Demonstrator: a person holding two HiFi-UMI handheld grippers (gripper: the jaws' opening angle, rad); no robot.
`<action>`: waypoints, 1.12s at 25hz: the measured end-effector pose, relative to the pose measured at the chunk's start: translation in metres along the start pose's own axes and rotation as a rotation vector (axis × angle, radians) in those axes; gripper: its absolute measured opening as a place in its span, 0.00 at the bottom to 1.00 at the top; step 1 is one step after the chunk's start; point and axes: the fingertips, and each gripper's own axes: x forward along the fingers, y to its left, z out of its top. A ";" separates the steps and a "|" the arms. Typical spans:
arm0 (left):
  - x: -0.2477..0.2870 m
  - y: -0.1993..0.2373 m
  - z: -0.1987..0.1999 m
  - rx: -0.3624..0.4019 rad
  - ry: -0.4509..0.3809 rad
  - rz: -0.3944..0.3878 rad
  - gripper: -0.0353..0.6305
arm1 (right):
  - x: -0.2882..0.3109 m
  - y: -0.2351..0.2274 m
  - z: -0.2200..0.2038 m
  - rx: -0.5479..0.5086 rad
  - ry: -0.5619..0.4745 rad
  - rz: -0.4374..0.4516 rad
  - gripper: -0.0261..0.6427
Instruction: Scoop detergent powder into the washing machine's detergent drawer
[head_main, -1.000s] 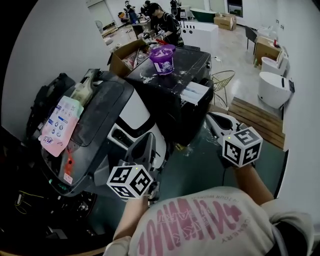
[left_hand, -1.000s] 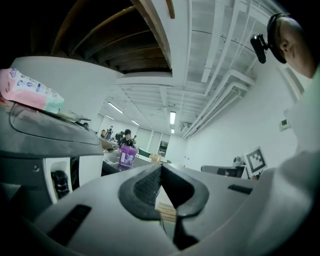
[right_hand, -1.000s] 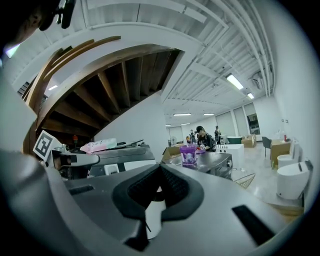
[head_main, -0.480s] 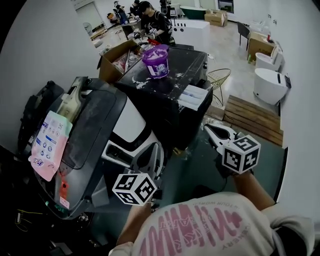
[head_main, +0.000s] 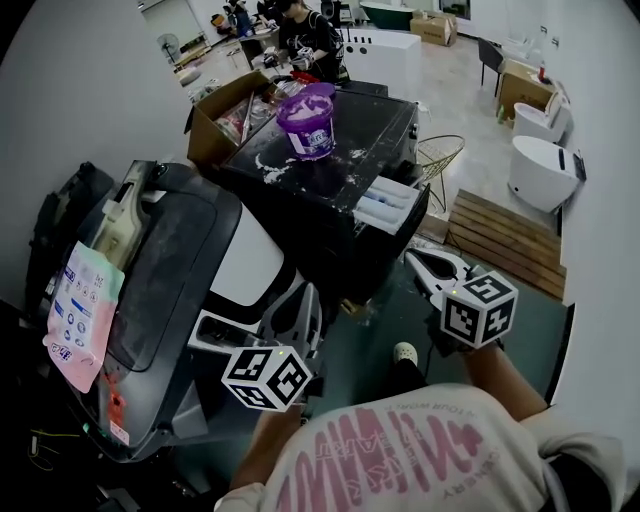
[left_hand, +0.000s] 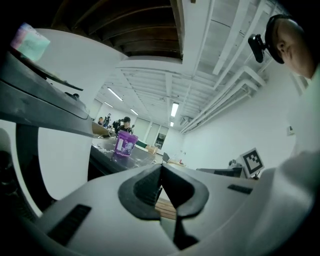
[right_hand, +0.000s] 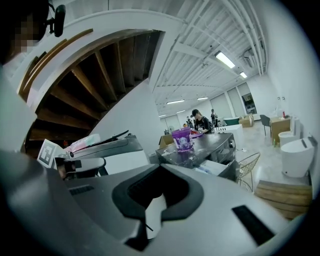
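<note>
Left tool (head_main: 300, 303) and right tool (head_main: 418, 262) are both closed and empty; the purple tub (head_main: 306, 123) sits far off on the washing machine (head_main: 375, 135).

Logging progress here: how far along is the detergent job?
Done: the drawer is pulled open; spilled powder lies on the machine top. In hand: nothing, left gripper and right gripper are shut and empty, short of the machine. Left: scooping powder from the purple tub into the drawer.

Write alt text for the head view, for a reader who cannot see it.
A person holds the left gripper and the right gripper, both shut and empty, short of a dark washing machine. Its detergent drawer stands pulled out, and a purple tub sits on top.
</note>
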 end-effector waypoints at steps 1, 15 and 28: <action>0.009 0.004 0.001 -0.003 0.000 0.008 0.06 | 0.008 -0.007 0.003 -0.003 0.007 0.004 0.03; 0.148 0.040 0.054 -0.002 -0.085 0.116 0.06 | 0.113 -0.115 0.086 -0.044 0.005 0.103 0.03; 0.211 0.055 0.051 -0.031 -0.113 0.212 0.06 | 0.164 -0.177 0.102 -0.062 0.037 0.195 0.04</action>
